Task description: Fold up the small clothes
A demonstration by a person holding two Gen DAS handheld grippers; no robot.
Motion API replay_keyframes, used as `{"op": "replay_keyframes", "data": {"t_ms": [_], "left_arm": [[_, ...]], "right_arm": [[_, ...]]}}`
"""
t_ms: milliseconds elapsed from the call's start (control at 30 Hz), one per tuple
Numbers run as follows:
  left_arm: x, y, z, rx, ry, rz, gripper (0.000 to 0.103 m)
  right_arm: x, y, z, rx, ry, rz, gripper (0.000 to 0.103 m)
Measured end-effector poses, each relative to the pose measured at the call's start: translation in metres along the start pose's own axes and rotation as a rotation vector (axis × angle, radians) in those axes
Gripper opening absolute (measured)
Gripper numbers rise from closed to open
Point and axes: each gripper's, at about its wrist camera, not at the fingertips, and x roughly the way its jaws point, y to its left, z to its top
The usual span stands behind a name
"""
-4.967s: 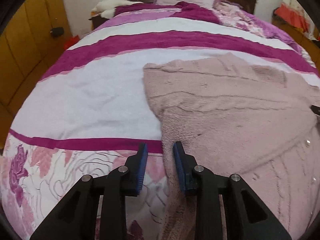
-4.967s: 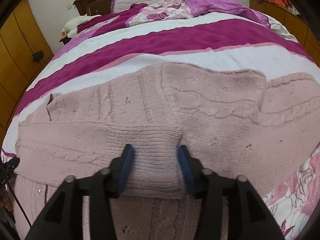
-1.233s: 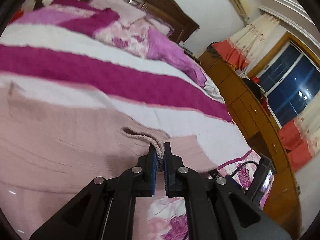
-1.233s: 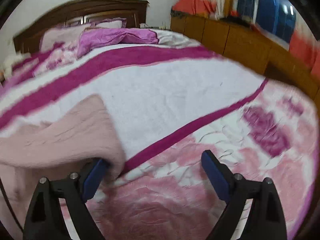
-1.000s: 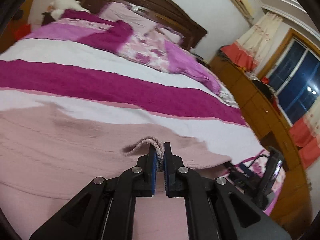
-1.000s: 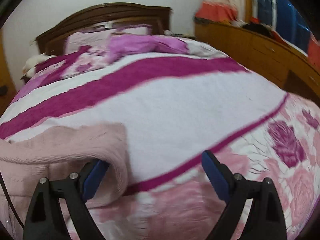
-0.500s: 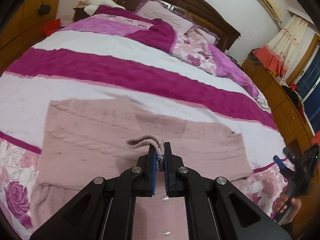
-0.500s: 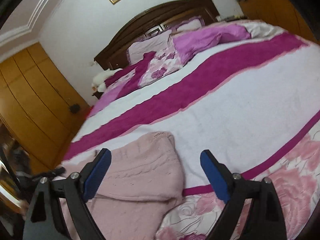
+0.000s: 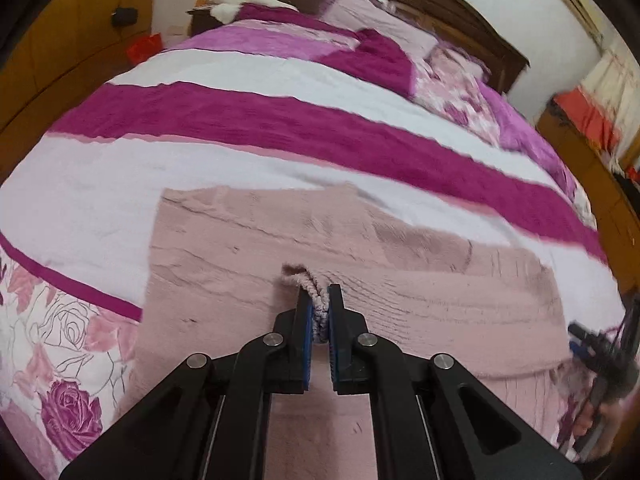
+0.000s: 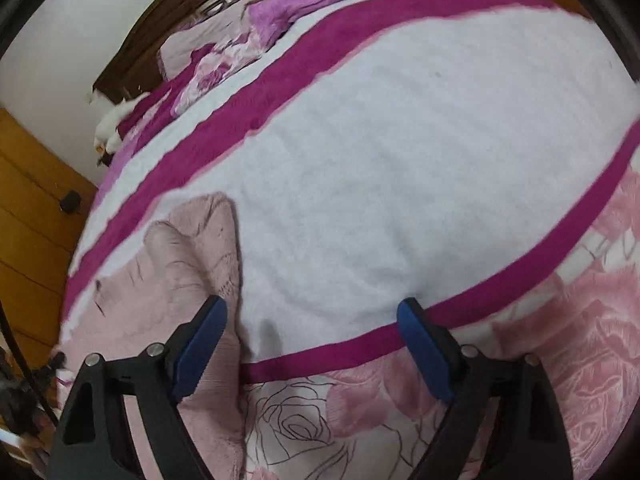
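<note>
One bed, striped magenta and white, serving as folding surface. One pink knit sweater, spread flat on its near part, partly folded. Two grippers: left gripper, fingers clamped on a pinch of sweater edge, likely to carry a fold; right gripper, fingers wide, just narrowing, nothing between them.

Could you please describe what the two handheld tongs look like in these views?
Both the left tongs and the right tongs are matte black linkage frames with round silver pivot pins and flat blue pads lining the fingers. No markings or sleeves show.
</note>
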Motion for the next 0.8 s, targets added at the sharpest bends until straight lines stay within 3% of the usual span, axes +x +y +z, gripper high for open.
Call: {"op": "replay_keyframes", "data": {"t_ms": [67,200,467,533,633,800], "left_arm": [[0.008,0.011,-0.001,-0.042,-0.003,0.001,0.0],[0.027,0.017,-0.018,-0.054,0.052,0.084,0.0],[-0.031,0.043,-0.091,0.138,-0.079,-0.024,0.0],[-0.043,0.064,-0.113,0.139,-0.083,-0.039,0.0],[-0.052,0.083,-0.128,0.091,-0.03,-0.057,0.0],[-0.078,0.087,-0.143,0.135,-0.076,-0.02,0.0]], "right_arm": [[0.001,0.011,-0.003,-0.032,0.004,0.004,0.091],[0.006,0.03,-0.014,-0.125,0.015,-0.055,0.091],[-0.022,0.068,-0.044,-0.267,-0.079,-0.24,0.089],[-0.035,0.075,-0.05,-0.268,-0.106,-0.244,0.089],[-0.057,0.092,-0.06,-0.268,-0.17,-0.246,0.089],[-0.089,0.119,-0.086,-0.289,-0.251,-0.197,0.089]]}}
